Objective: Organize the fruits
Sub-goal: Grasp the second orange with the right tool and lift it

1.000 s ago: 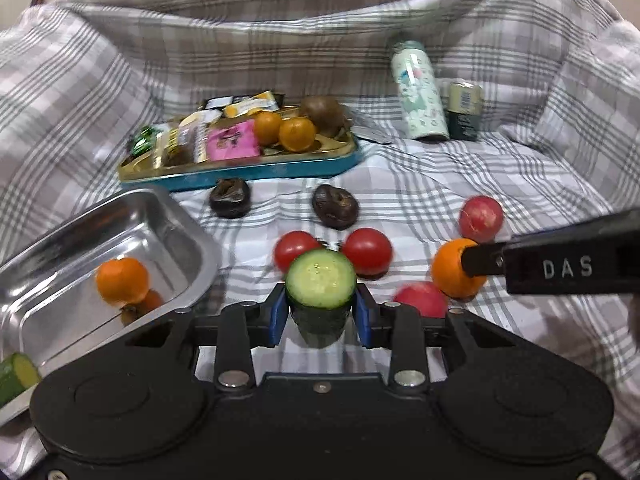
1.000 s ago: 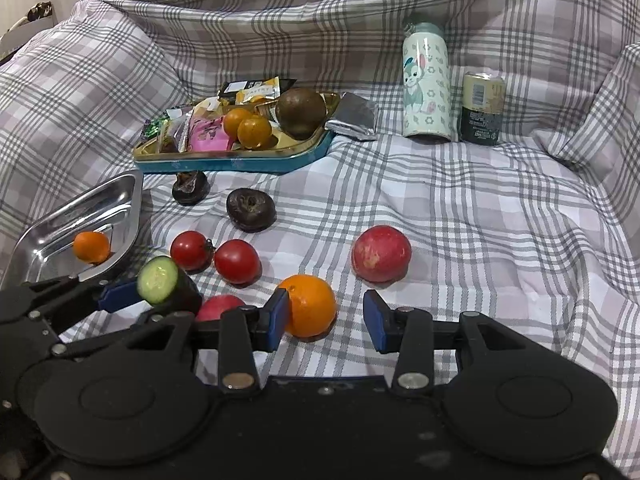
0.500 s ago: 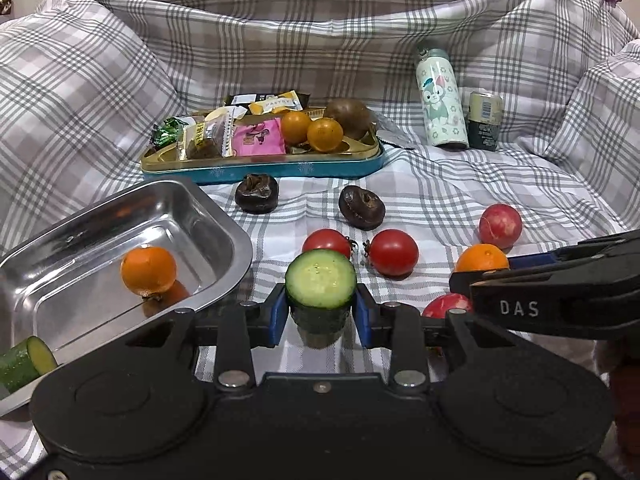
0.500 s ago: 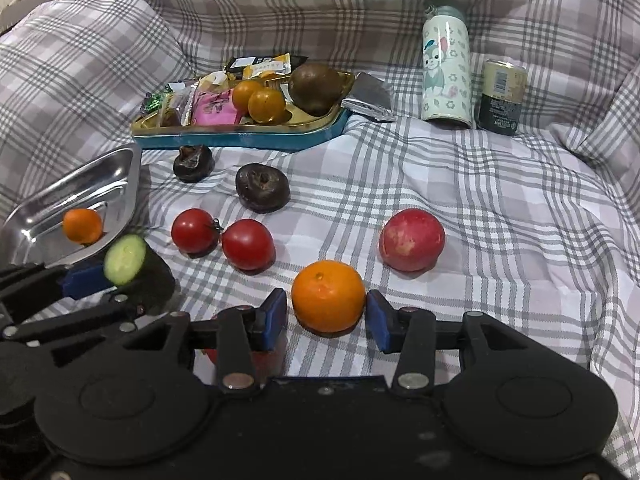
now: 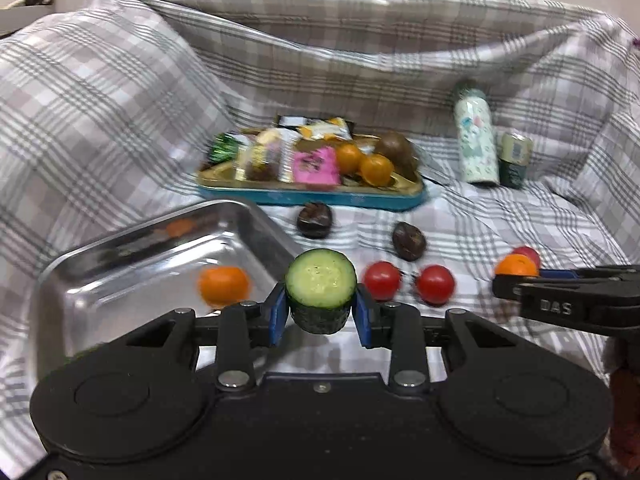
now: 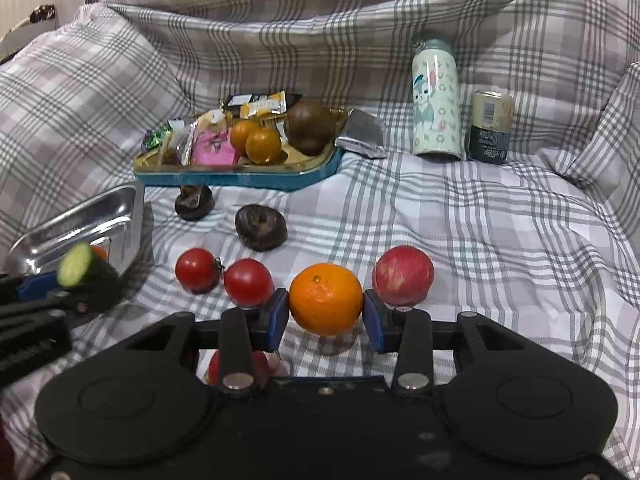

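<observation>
Left of the left gripper (image 5: 321, 312), one shiny steel tray (image 5: 120, 256) held one small orange (image 5: 223, 285). Its blue pads pinched one cut green cucumber chunk (image 5: 321, 290). Beyond: two red tomatoes (image 6: 224, 274). The right gripper (image 6: 325, 314) clasped one round orange mandarin (image 6: 325, 298); one red apple (image 6: 402, 274) sat just right.

**Cucumber piece held beside the steel tray**

The left gripper (image 5: 321, 312) clamps a cut cucumber piece (image 5: 321, 290), pale face up, just right of the steel tray (image 5: 100, 276). An orange (image 5: 223, 285) sits in that tray. Two tomatoes (image 5: 408, 282) lie on the plaid cloth (image 5: 500, 220). At right, the right gripper (image 5: 516, 280) pinches another orange (image 5: 516, 266).
</observation>
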A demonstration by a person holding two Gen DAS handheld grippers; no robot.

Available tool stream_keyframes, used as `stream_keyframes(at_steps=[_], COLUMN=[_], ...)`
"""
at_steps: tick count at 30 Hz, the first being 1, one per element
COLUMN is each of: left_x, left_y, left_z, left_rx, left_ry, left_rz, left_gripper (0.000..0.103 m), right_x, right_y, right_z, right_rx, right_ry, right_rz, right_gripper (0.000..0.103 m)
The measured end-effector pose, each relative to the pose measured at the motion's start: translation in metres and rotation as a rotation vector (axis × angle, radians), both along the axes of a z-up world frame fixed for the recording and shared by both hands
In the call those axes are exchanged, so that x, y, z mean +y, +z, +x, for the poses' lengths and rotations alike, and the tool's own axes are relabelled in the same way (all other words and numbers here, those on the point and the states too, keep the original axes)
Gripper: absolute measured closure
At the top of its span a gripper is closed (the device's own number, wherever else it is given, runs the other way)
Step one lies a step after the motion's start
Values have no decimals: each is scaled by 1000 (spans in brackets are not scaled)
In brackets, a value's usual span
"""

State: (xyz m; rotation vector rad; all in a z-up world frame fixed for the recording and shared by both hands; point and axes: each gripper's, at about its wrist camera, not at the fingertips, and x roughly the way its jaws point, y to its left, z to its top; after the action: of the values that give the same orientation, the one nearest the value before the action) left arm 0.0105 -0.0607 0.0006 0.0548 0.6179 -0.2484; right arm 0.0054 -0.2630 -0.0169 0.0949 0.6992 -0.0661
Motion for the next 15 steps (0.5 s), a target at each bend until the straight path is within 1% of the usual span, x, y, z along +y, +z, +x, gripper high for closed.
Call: stream_keyframes(at_steps=[3,8,12,15], left_x=[17,52,81,102], left_y=[9,20,23,24], left_z=[1,6,14,20], left_rx=[-10,-19,-5,20], left_ry=[44,144,234,293], left_rz=[-3,-13,-17,-41], left_gripper=[60,60,60,60], right_x=[1,8,24,43], right_y=[1,4,9,13], right_z=[-2,-5,-2,1], right_rx=[-18,-41,-35,-25], right_ry=[2,18,47,79], right_rz=[2,13,13,12], right_gripper=[61,61,61,61])
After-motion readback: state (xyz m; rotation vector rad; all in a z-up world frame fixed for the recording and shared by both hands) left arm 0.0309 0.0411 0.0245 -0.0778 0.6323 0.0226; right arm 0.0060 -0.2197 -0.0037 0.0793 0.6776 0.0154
